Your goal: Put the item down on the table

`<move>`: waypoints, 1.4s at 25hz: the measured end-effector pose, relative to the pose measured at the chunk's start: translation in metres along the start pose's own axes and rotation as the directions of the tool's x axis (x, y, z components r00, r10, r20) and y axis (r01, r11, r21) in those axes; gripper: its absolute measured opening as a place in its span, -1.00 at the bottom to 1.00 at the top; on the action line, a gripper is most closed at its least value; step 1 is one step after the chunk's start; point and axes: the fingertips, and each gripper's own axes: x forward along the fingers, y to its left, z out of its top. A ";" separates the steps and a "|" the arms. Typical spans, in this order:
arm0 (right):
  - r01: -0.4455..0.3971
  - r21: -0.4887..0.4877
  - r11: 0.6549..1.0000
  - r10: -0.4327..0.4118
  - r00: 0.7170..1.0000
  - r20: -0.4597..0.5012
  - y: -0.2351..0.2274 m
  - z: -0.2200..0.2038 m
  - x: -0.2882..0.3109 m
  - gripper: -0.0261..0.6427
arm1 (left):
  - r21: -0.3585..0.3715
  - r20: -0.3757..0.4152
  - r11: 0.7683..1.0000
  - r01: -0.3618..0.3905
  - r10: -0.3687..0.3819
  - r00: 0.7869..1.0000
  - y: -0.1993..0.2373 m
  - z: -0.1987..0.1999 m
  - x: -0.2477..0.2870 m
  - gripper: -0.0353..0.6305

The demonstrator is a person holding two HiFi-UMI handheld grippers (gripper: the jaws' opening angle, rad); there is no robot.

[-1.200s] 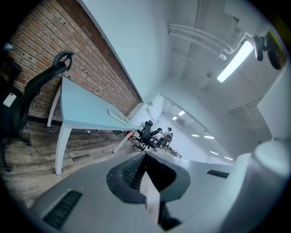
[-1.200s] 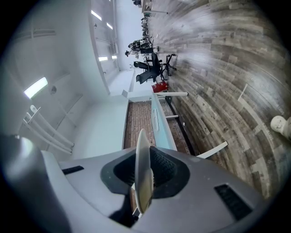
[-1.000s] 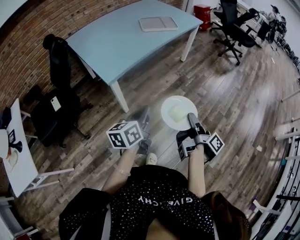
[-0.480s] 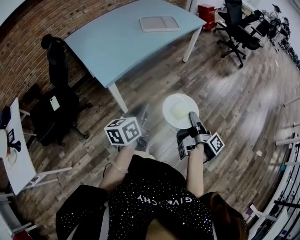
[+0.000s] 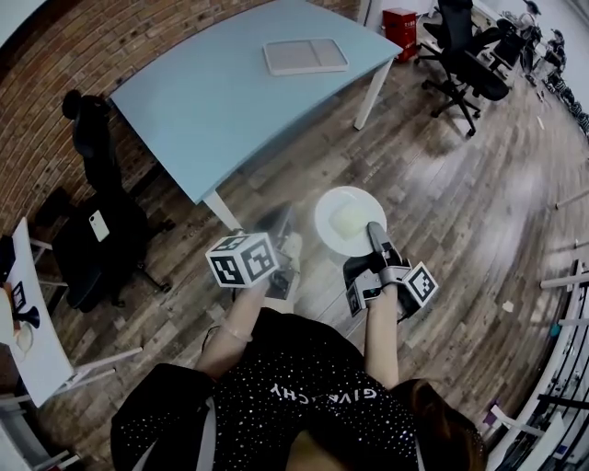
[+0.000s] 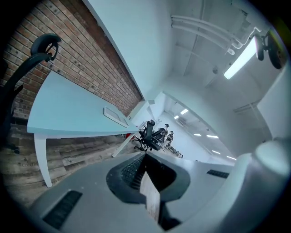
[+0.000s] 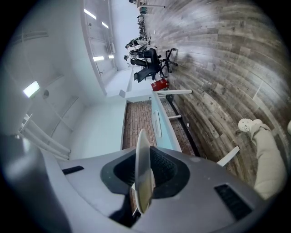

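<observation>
While the right gripper [image 5: 374,232] pinched only the rim of the round white plate [image 5: 348,219], up in the air far from the light blue bench [image 5: 212,92], the plate could tip and slip out. The left gripper [image 5: 274,228] pinched a thin pale flat piece [image 6: 150,200].

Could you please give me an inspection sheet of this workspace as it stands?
Surface: light blue table, carrying a flat grey tray.
Job's things: white plate held over the wooden floor, not on the table.
Clutter: red box beyond the table.
Grippers: right gripper shut on the plate's rim; left gripper shut on a thin pale piece, unidentifiable.
Cables: nothing seen.
Surroundings: brick wall, black office chairs.
</observation>
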 end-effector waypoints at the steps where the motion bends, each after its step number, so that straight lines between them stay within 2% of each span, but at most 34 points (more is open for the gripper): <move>1: 0.004 -0.001 1.000 -0.004 1.000 0.001 0.000 0.004 0.012 -0.78 | -0.004 0.000 1.000 0.001 -0.001 1.000 0.005 0.007 0.010 -0.86; 14: 0.015 -0.022 1.000 -0.016 1.000 -0.019 0.032 0.040 0.217 -0.78 | -0.016 0.011 1.000 0.002 -0.002 1.000 0.073 0.138 0.154 -0.86; 21: -0.004 -0.042 0.999 0.004 1.000 -0.013 0.052 0.069 0.318 -0.78 | 0.017 0.002 0.999 0.033 -0.033 0.999 0.098 0.201 0.241 -0.86; 28: -0.014 -0.047 0.999 0.012 0.999 -0.033 0.056 0.088 0.385 -0.78 | 0.014 0.018 0.999 0.038 -0.038 0.999 0.120 0.238 0.302 -0.86; 35: 0.053 -0.033 0.998 -0.055 0.996 -0.070 0.037 0.098 0.416 -0.78 | 0.004 -0.002 1.000 -0.024 0.024 1.000 0.141 0.236 0.325 -0.86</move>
